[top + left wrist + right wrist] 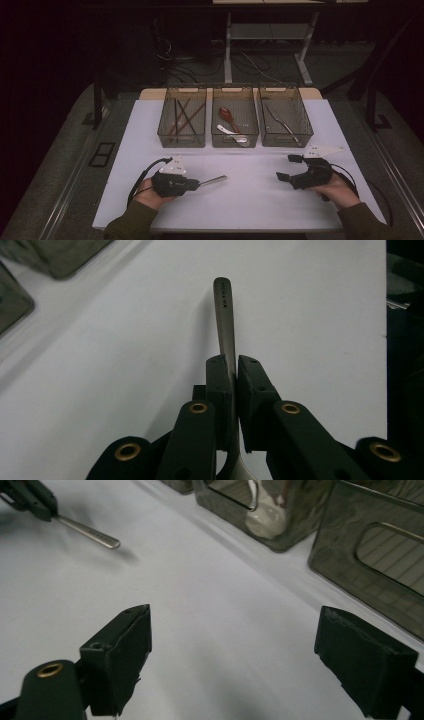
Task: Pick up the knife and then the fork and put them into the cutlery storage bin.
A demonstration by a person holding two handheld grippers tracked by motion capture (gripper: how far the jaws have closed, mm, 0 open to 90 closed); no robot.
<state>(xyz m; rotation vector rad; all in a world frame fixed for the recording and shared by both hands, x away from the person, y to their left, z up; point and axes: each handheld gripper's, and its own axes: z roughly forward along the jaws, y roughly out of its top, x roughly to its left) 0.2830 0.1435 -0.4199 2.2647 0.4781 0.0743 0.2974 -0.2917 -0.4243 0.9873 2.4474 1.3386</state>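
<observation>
A silver metal utensil handle [213, 180] over a white table [250, 200], smoky translucent grey bins [235, 125], black grippers.

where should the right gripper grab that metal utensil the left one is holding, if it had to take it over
Probably the free end of the handle. The left gripper is shut on the metal utensil partway along, and the flat handle sticks out level above the white table, pointing toward the right gripper. Its jaws stand open and empty, so coming from the right, jaws either side of the flat faces, looks easiest.
</observation>
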